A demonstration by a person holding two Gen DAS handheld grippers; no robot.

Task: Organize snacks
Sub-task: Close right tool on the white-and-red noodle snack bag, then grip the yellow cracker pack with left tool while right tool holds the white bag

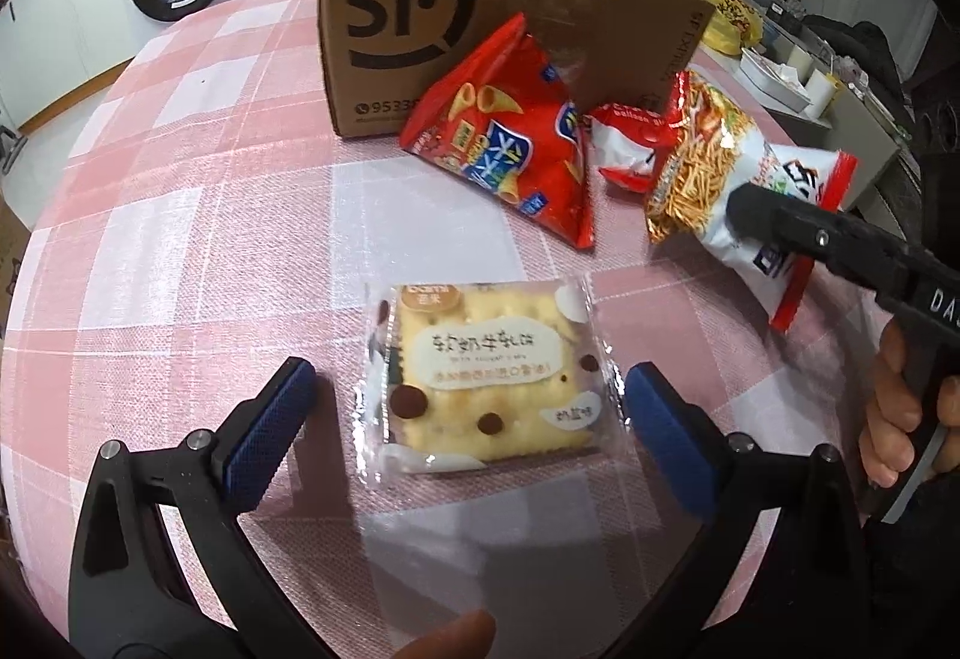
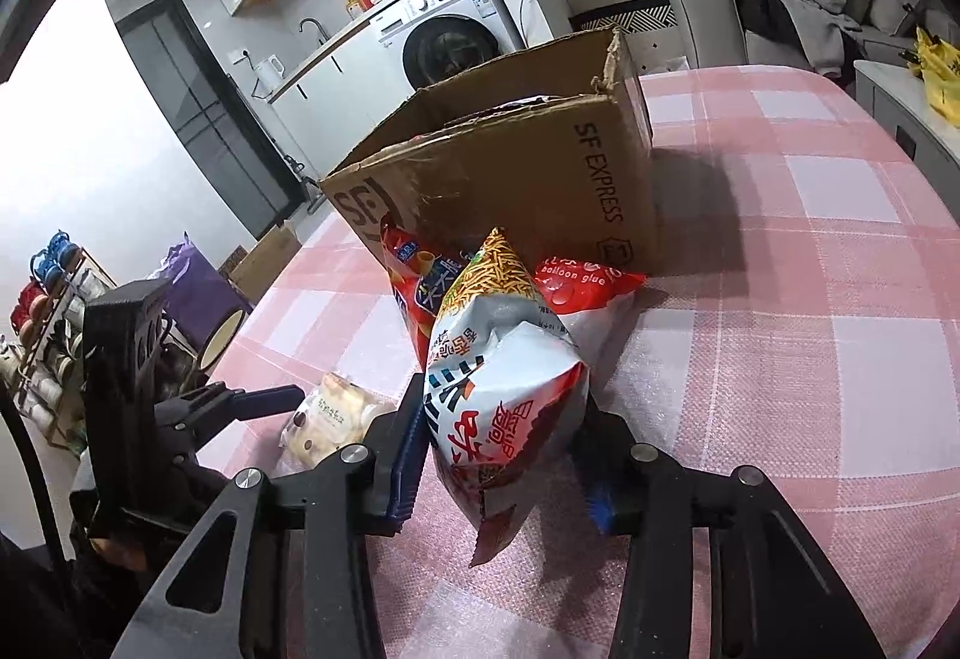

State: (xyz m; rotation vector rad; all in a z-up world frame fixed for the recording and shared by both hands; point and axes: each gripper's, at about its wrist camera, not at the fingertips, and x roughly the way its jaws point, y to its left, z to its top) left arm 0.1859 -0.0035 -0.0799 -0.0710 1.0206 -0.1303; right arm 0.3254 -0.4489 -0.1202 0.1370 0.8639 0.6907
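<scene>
A square clear-wrapped cracker pack (image 1: 486,380) lay flat on the pink checked bench (image 1: 240,215). Beyond it a red cone-snack bag (image 1: 510,143) leaned against the open cardboard box (image 1: 432,29). Just beside it lay a small red-and-white packet (image 1: 624,143). The noodle-stick bag (image 2: 501,377), white and red, stood tilted with its lower end pinched and crumpled.

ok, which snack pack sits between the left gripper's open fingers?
The clear-wrapped cracker pack, flat on the cloth between the left gripper; the other three lie by the box.
</scene>
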